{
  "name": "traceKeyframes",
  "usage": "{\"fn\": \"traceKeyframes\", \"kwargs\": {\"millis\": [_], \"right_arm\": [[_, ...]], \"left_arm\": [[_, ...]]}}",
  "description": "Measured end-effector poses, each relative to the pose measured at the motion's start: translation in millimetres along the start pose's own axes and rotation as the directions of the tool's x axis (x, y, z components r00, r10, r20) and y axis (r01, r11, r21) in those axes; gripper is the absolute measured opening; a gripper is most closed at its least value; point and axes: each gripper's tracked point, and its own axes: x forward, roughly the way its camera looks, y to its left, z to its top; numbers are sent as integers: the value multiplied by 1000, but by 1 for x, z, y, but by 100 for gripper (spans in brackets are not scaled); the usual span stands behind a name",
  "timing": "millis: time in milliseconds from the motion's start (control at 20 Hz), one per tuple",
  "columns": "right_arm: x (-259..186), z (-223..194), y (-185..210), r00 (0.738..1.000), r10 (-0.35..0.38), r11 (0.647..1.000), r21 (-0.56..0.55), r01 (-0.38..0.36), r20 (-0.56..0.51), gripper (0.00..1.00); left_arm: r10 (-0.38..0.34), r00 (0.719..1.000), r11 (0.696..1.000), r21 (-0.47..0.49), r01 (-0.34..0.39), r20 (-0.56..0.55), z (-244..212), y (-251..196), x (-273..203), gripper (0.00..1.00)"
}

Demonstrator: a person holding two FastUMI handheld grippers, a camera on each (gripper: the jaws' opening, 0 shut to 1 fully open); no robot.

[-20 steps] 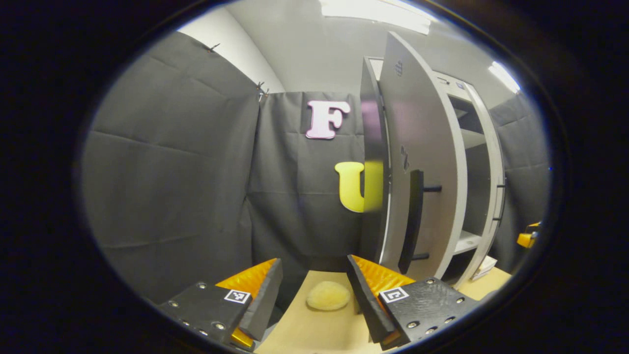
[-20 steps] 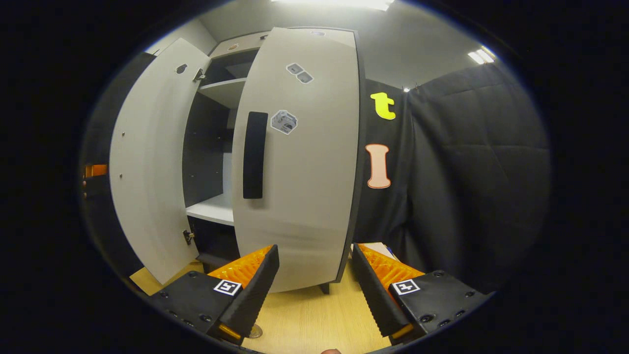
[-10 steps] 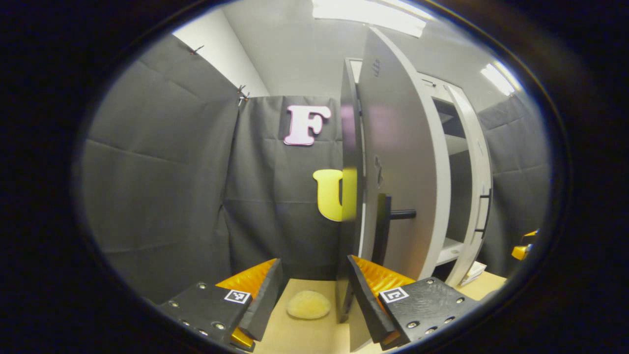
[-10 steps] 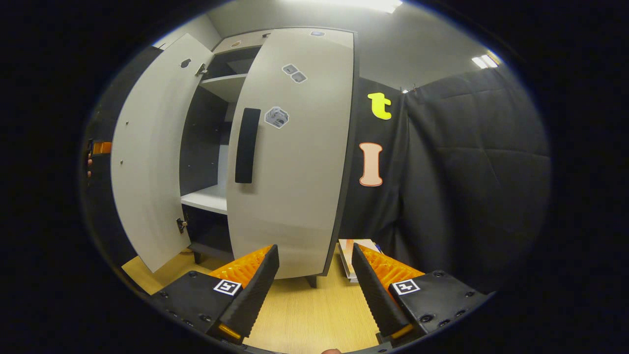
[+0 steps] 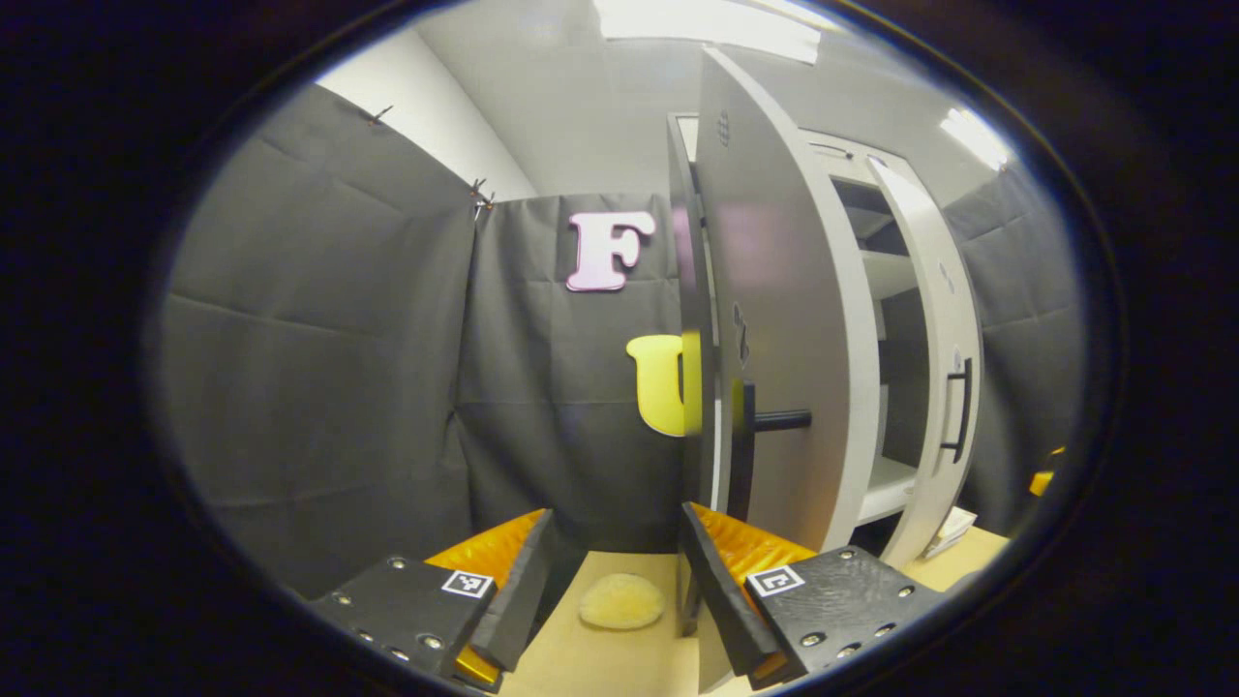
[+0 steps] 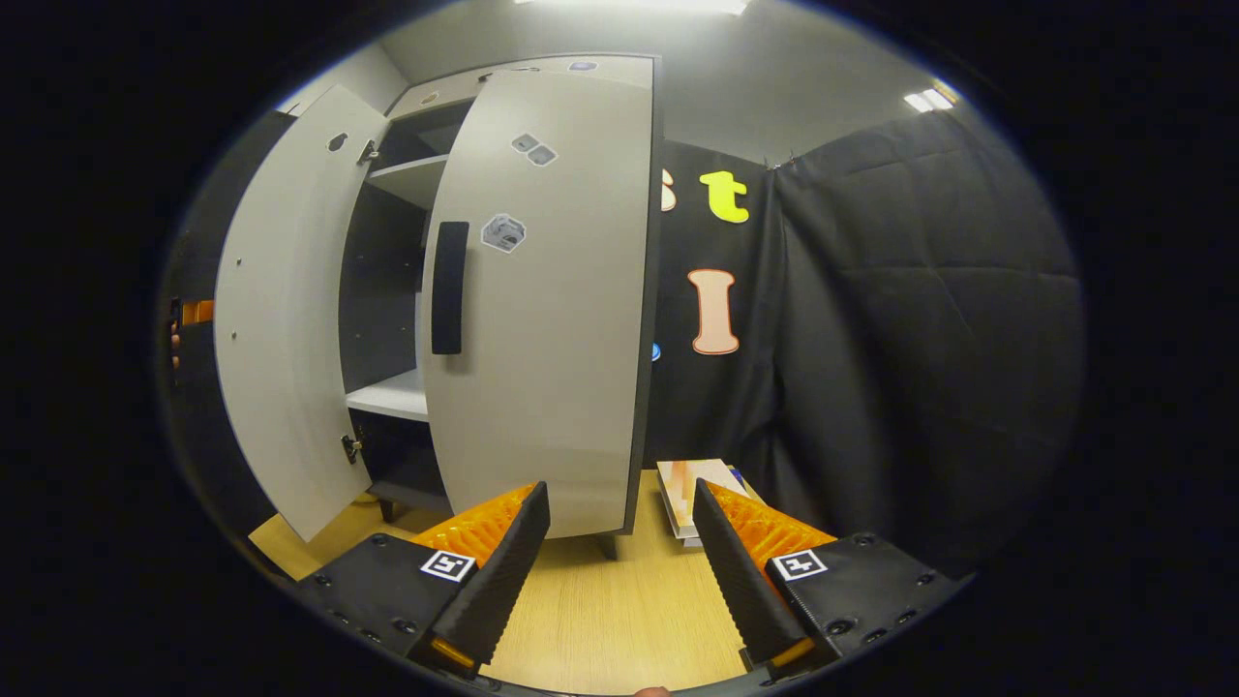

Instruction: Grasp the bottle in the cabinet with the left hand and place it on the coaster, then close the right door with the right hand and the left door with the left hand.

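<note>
The grey cabinet (image 6: 392,397) stands with both doors partly open. Its right door (image 6: 542,290), with a dark handle (image 6: 448,287), hangs just beyond my open right gripper (image 6: 619,571), not touching it. The left door (image 6: 281,310) stands wider open. In the left gripper view I see the left door (image 5: 784,319) almost edge-on, its handle (image 5: 745,465) just above my right fingertip. My left gripper (image 5: 615,590) is open with nothing in it. A pale yellow round pad (image 5: 621,600) lies on the wooden table (image 5: 581,668) between its fingers. The right door (image 5: 929,339) shows farther off.
A small stack of books or papers (image 6: 692,484) lies on the table (image 6: 600,629) right of the cabinet. Black cloth walls close in the booth on both sides. The other gripper (image 6: 194,312) with a hand on it peeks out past the left door.
The right door has swung further toward the cabinet, and the right gripper has drawn back from it. The left gripper has shifted, so the left door now stands nearly edge-on ahead of it.
</note>
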Motion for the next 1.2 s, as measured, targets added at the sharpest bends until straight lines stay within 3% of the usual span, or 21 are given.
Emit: {"fn": "traceKeyframes", "kwargs": {"millis": [800, 1200], "right_arm": [[-18, 3, -45, 1000, -13, 1000, 25, 12, 28, 95], [-25, 4, -60, 999, -34, 999, 13, 33, 29, 95]], "left_arm": [[-110, 994, 994, -8, 110, 28, 4, -105, -8, 80], [-185, 982, 982, -38, 186, 27, -6, -179, 16, 80]]}}
